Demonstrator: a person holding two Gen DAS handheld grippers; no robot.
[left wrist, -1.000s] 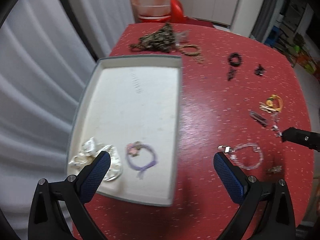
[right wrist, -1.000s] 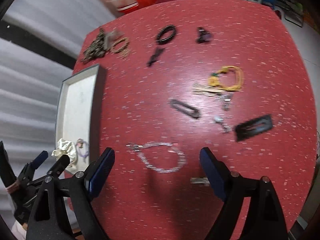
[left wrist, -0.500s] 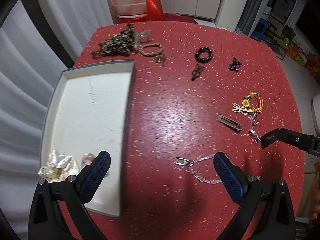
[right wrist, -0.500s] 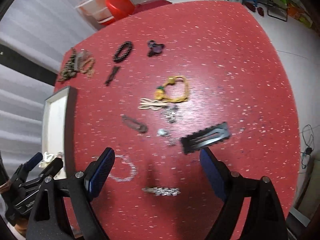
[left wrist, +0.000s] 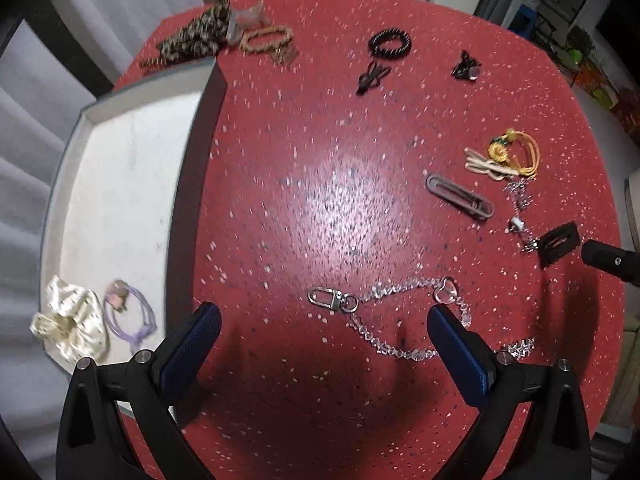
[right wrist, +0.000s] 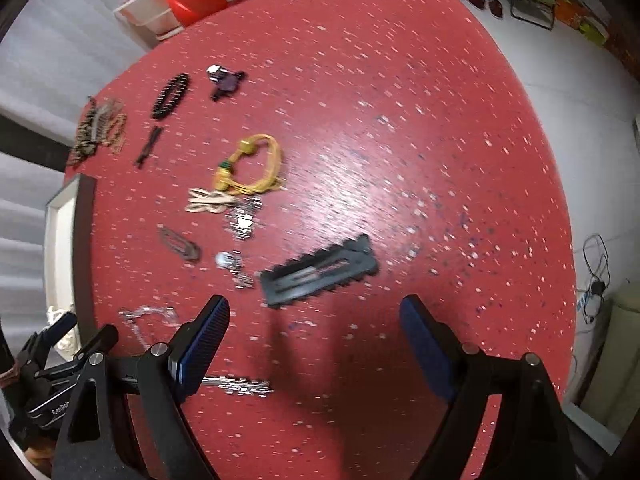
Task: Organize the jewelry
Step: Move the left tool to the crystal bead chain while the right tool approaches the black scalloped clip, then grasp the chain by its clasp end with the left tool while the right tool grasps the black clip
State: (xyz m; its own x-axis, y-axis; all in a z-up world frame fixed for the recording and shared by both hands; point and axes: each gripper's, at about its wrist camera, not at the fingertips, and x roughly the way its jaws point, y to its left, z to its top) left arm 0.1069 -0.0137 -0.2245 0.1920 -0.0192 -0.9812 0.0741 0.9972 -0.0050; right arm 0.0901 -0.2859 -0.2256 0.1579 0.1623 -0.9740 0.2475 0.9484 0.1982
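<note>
We look down on a round red speckled tabletop [left wrist: 320, 160] strewn with jewelry. From the left wrist view we see the left gripper [left wrist: 324, 338] with its jaws released, hanging empty over a clear crystal bead chain with a silver clasp [left wrist: 400, 312]; the chain's far loop passes behind the right blue pad. This view alone shows the inside of the shallow grey tray with a white lining [left wrist: 132, 184] at the left, holding a cream fabric scrunchie [left wrist: 68, 330] and a thin lilac cord bracelet [left wrist: 130, 316]. From the right wrist view we see the right gripper [right wrist: 316, 344], jaws also spread and empty, above a black toothed hair clip [right wrist: 320, 274], which the left view cuts to one end near the rim. Only here does the tabletop's broad bare right half show, open to the curved edge. A yellow cord bracelet [right wrist: 252, 170], a grey oval snap clip [right wrist: 180, 244] and a black bead bracelet [right wrist: 170, 96] lie well apart. Motion blurs the small silver pieces, and we cannot make them out.
</note>
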